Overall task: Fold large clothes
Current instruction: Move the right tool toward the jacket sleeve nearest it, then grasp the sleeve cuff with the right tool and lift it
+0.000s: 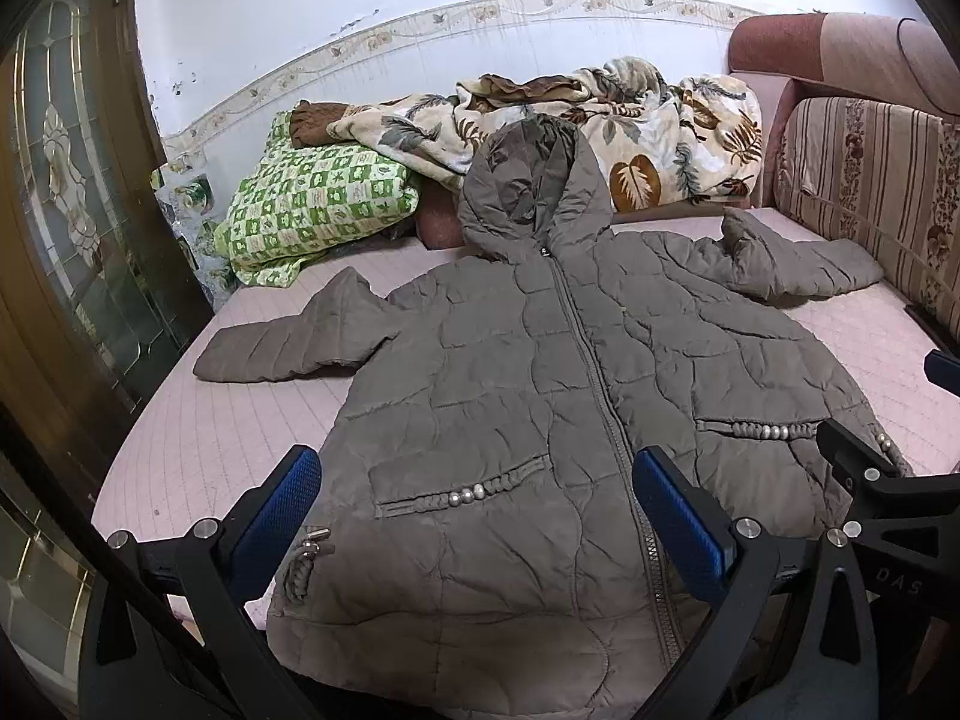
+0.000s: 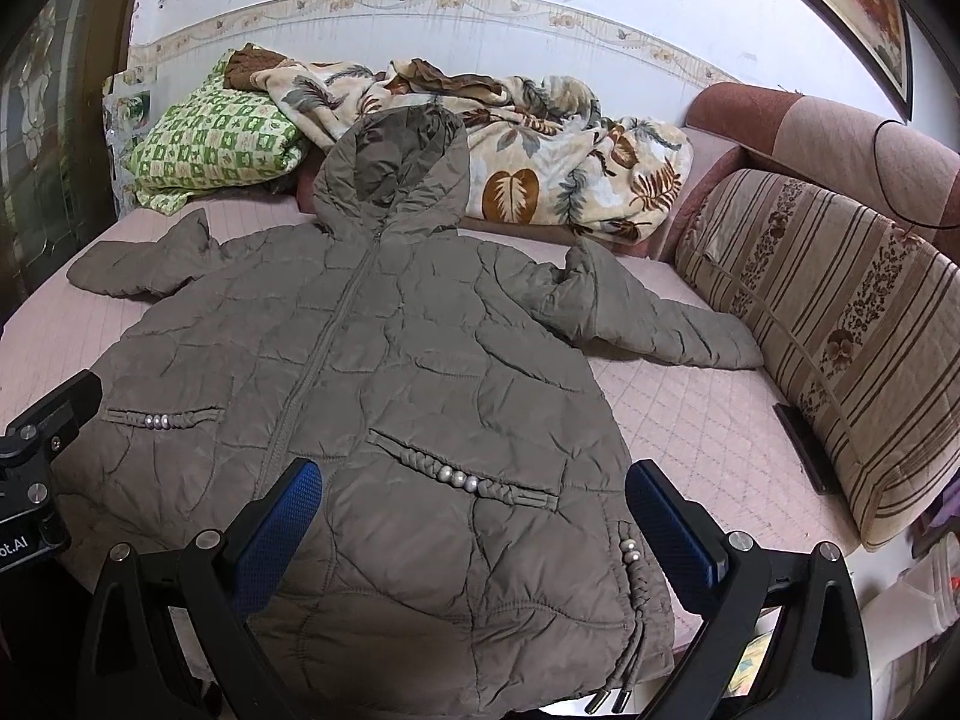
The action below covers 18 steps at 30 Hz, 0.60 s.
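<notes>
Grey-brown quilted hooded jacket [image 1: 540, 396], zipped, flat on pink bed [image 1: 240, 420], sleeves spread; left tongs [image 1: 477, 516] and right tongs [image 2: 474, 516] gaping, empty, near hem.

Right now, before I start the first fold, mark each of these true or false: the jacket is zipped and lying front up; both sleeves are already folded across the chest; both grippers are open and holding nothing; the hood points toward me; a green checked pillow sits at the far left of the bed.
1. The jacket lies front up with its zipper closed. True.
2. Both sleeves are folded across the chest. False: the left sleeve and right sleeve spread outward on the mattress.
3. The left gripper and right gripper are open, holding nothing. True.
4. The hood points toward you. False: it points away, toward the wall.
5. A green checked pillow sits far left. True.
</notes>
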### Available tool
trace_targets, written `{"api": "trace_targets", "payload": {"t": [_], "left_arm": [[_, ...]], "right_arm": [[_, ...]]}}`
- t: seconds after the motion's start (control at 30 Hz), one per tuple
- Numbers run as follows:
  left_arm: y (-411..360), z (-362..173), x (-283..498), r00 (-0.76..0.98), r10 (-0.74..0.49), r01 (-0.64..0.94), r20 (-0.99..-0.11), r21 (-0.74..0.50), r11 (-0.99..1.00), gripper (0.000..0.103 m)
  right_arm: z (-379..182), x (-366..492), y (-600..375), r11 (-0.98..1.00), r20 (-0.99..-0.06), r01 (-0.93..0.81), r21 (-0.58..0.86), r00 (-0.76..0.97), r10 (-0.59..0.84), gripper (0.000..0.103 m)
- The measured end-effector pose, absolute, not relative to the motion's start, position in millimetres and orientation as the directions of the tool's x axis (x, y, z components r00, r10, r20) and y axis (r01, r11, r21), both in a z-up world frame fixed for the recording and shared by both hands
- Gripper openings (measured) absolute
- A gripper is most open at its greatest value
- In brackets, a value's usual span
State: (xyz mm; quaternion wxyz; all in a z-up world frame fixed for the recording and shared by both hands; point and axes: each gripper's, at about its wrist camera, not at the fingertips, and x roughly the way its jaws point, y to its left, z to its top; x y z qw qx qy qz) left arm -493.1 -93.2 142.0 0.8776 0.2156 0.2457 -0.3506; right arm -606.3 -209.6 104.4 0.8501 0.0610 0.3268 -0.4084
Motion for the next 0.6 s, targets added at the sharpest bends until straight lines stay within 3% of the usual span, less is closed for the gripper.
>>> {"api": "trace_targets", "payload": {"t": [0.3,0.47,0.6], "left_arm": [[-103,138,-483,0.630,-0.504,0.727,-0.591,0.220,0.650,0.103],[-126,146,-451,0.642,-0.511,0.716,-0.572,0.208,0.667,0.103],[-158,146,-414,0.651,-0.504,0.698,-0.567,0.185,0.692,0.103]], "right_arm": [[98,-606,-221,0.669,-0.621,0.729,-0.146,0.459,-0.635,0.102],[99,-629,-272,0.695,-0.673,0.714,0.087,0.557,-0.487,0.102],[108,-669,-335,0.602,-0.663,0.755,0.258,0.592,-0.458,0.102]]}}
